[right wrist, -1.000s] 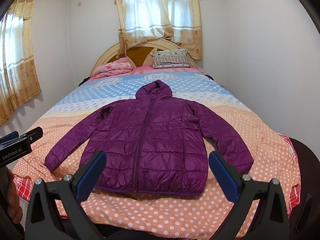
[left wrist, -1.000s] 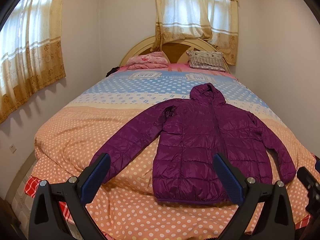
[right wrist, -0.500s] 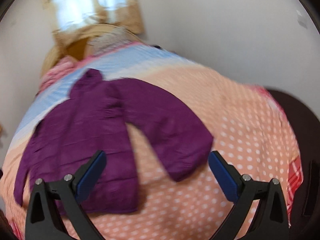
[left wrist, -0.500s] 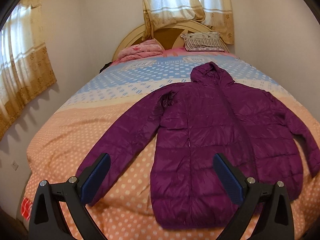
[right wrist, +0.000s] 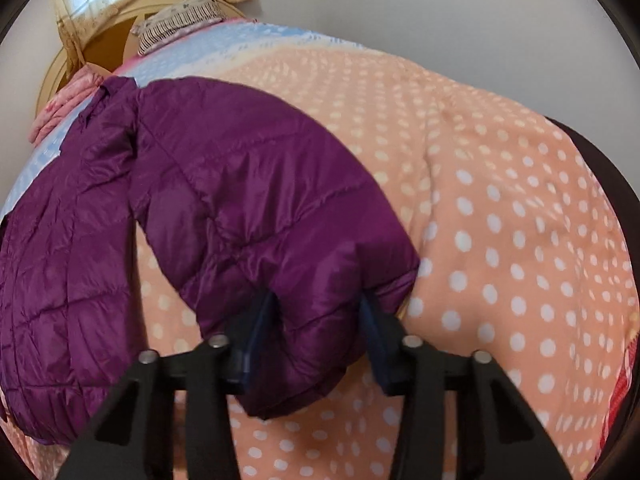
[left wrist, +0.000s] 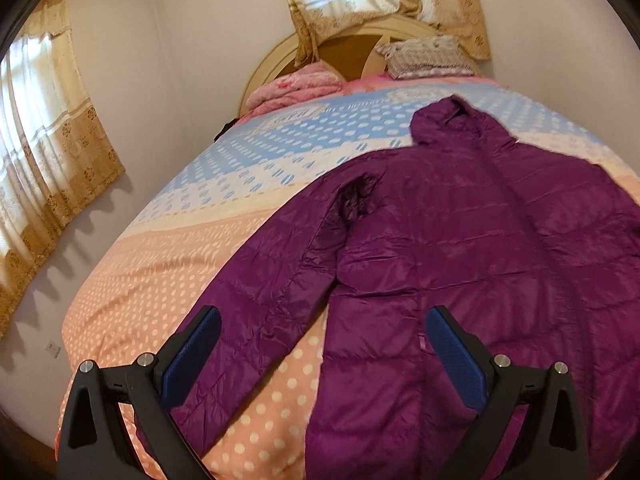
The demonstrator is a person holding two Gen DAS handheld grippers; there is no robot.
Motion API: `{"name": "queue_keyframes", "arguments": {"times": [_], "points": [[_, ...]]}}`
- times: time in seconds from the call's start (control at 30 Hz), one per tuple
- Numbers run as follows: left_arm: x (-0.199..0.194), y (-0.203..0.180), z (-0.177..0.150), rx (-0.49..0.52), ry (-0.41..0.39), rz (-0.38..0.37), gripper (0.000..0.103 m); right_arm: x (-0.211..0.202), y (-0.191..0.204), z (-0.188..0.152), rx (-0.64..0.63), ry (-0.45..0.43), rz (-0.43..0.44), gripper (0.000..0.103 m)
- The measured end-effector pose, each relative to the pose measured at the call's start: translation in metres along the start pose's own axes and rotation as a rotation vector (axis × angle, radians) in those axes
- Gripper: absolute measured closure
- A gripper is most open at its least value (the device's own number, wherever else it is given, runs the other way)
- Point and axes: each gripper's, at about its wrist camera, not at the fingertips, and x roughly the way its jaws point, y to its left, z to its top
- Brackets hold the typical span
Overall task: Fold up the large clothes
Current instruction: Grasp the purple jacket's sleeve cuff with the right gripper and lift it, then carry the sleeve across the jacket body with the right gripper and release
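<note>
a polka-dot bed (left wrist: 132, 292) carries a purple hooded puffer jacket (left wrist: 460, 248) spread flat near its foot edge. the left gripper (left wrist: 320, 354) hovers over it, jaws wide, while the right gripper (right wrist: 316, 336) has its jaws pinched on the sleeve cuff (right wrist: 320, 320).

Jacket (left wrist: 460, 248) flat on bed (left wrist: 168, 264), hood toward headboard (left wrist: 344, 46). Pillow (left wrist: 428, 56) and folded blanket (left wrist: 296, 86) at head edge. Right gripper (right wrist: 316, 332) around sleeve cuff (right wrist: 320, 320); left gripper (left wrist: 320, 356) above other sleeve.

Home bedroom: bed (left wrist: 168, 280), headboard (left wrist: 280, 56), pillow (left wrist: 428, 56), curtains (left wrist: 52, 148)
</note>
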Motion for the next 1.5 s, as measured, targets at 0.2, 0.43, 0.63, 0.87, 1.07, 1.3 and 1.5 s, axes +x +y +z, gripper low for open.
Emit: {"name": "queue_keyframes", "arguments": {"times": [0.2, 0.43, 0.63, 0.87, 1.07, 1.3, 1.5], "points": [[0.036, 0.016, 0.006, -0.004, 0.045, 0.063, 0.001, -0.003, -0.038, 0.028, 0.042, -0.048, -0.045, 0.095], [0.061, 0.047, 0.023, -0.027, 0.047, 0.127, 0.001, -0.027, -0.047, 0.078, 0.026, -0.172, -0.143, 0.096], [0.078, 0.062, 0.047, -0.053, 0.04, 0.15, 0.001, -0.048, -0.008, 0.118, -0.057, -0.282, -0.156, 0.096], [0.09, 0.048, 0.056, -0.065, 0.049, 0.105, 0.001, -0.052, 0.093, 0.142, -0.24, -0.366, -0.076, 0.096], [0.096, 0.036, 0.057, -0.043, 0.042, 0.072, 0.001, -0.028, 0.195, 0.138, -0.424, -0.394, 0.0, 0.096], [0.103, 0.04, 0.054, -0.039, 0.035, 0.076, 0.001, 0.022, 0.287, 0.116, -0.592, -0.353, 0.062, 0.096], [0.107, 0.038, 0.056, -0.034, 0.052, 0.073, 0.001, 0.063, 0.321, 0.092, -0.649, -0.275, 0.088, 0.086]]}}
